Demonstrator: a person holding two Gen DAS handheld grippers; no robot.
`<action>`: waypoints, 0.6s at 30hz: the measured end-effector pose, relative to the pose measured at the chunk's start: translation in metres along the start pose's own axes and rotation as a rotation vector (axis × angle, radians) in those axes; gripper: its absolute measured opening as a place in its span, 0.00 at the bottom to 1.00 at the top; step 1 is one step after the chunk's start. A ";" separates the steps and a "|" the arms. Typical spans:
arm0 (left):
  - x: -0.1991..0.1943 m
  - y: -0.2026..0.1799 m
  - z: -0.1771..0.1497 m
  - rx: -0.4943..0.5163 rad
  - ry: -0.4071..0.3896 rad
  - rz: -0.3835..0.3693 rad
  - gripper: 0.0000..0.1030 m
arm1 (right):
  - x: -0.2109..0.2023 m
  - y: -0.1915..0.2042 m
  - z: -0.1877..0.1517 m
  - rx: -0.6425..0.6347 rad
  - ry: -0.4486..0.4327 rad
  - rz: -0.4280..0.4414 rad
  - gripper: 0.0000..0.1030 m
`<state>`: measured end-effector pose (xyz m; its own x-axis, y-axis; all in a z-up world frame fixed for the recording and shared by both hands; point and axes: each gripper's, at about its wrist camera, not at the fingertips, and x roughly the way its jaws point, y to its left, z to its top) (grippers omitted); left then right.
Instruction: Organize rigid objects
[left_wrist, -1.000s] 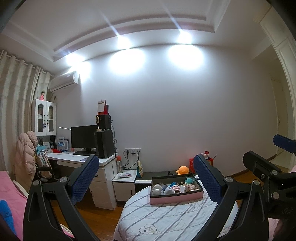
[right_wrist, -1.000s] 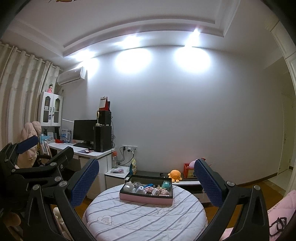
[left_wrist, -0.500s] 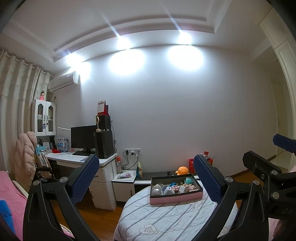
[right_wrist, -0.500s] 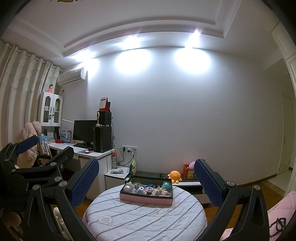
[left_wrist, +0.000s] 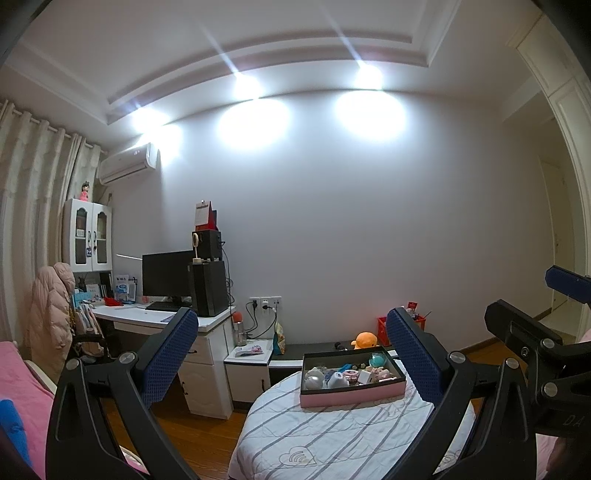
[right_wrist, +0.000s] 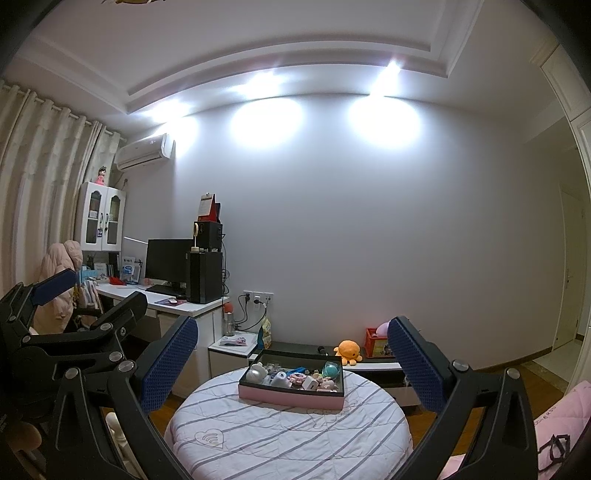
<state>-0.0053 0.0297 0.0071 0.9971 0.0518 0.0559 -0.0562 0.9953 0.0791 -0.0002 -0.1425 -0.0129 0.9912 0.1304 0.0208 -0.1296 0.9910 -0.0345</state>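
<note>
A pink box (left_wrist: 352, 395) with a dark inside holds several small objects and sits on a round table with a striped white cloth (left_wrist: 332, 435). It also shows in the right wrist view (right_wrist: 291, 397) on the same table (right_wrist: 288, 435). My left gripper (left_wrist: 290, 350) is open and empty, held well back from the box. My right gripper (right_wrist: 291, 354) is open and empty, also held back. The right gripper shows at the right edge of the left wrist view (left_wrist: 524, 328). The left gripper shows at the left edge of the right wrist view (right_wrist: 92, 299).
A white desk (left_wrist: 162, 321) with a monitor and black speakers stands at the left. A low cabinet (right_wrist: 369, 363) with an orange plush toy (right_wrist: 348, 350) runs along the far wall. A pink bed (left_wrist: 22, 384) lies at the left edge. Wooden floor surrounds the table.
</note>
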 end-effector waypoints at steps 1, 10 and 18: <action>-0.001 0.000 0.000 0.001 -0.002 0.001 1.00 | 0.000 0.000 0.000 0.000 0.000 0.000 1.00; -0.003 0.000 0.000 0.001 -0.005 0.003 1.00 | -0.001 -0.001 0.000 0.001 -0.001 0.001 1.00; -0.004 -0.001 0.001 0.004 -0.005 0.003 1.00 | -0.001 -0.001 0.000 -0.001 -0.001 0.000 1.00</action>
<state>-0.0091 0.0289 0.0074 0.9967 0.0544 0.0609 -0.0593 0.9948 0.0825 -0.0014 -0.1437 -0.0126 0.9913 0.1299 0.0216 -0.1291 0.9910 -0.0351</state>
